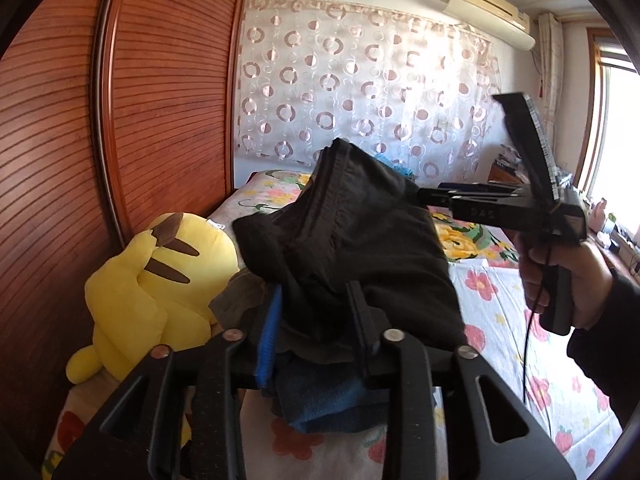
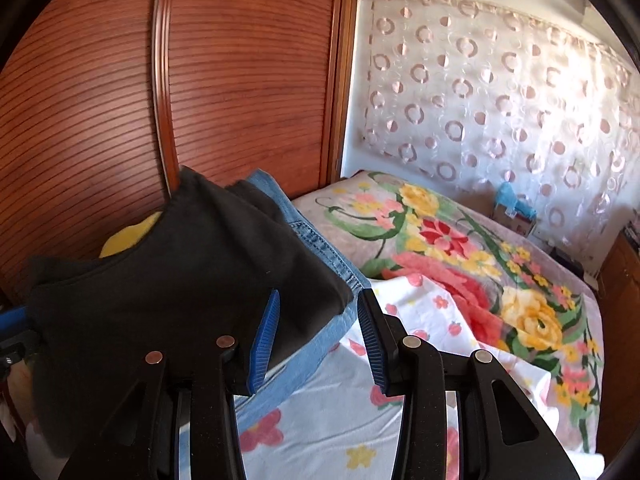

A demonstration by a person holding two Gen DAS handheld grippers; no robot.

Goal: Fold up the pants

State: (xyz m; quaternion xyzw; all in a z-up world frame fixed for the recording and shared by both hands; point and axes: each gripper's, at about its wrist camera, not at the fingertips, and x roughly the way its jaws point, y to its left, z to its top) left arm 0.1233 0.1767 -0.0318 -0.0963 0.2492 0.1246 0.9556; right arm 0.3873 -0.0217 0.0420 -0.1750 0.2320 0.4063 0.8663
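Left wrist view: the left claw [image 1: 316, 312] stands partly parted, its blue pad on one side and black finger on the other, with a fold of the black pants [image 1: 352, 248] lying between them; whether the pads press on the cloth I cannot tell. The pants are bunched in a dark heap just ahead of the claw, resting on top of a blue denim garment [image 1: 332, 400] on the flowered bed [image 1: 500, 312]. The right claw [image 1: 424, 194] reaches in from the right, held by a hand [image 1: 560, 276] in a dark sleeve, its tips at the far edge of the pants; its jaws cannot be made out here. A yellow plush toy [image 1: 160, 280] sits to the left against the wooden wardrobe [image 1: 120, 120]. A circle-patterned curtain [image 1: 360, 80] hangs behind the bed, with an air conditioner [image 1: 492, 16] above it.

Right wrist view: the right claw [image 2: 316, 340] stands partly spread, 2 blue pads apart. The corner of the black pants [image 2: 180, 272] and the denim garment [image 2: 320, 280] lie just past the left pad, not pinched between the jaws. The pants are folded into a compact stack on the denim, at the left of the bed [image 2: 460, 280], before the wardrobe [image 2: 200, 80].
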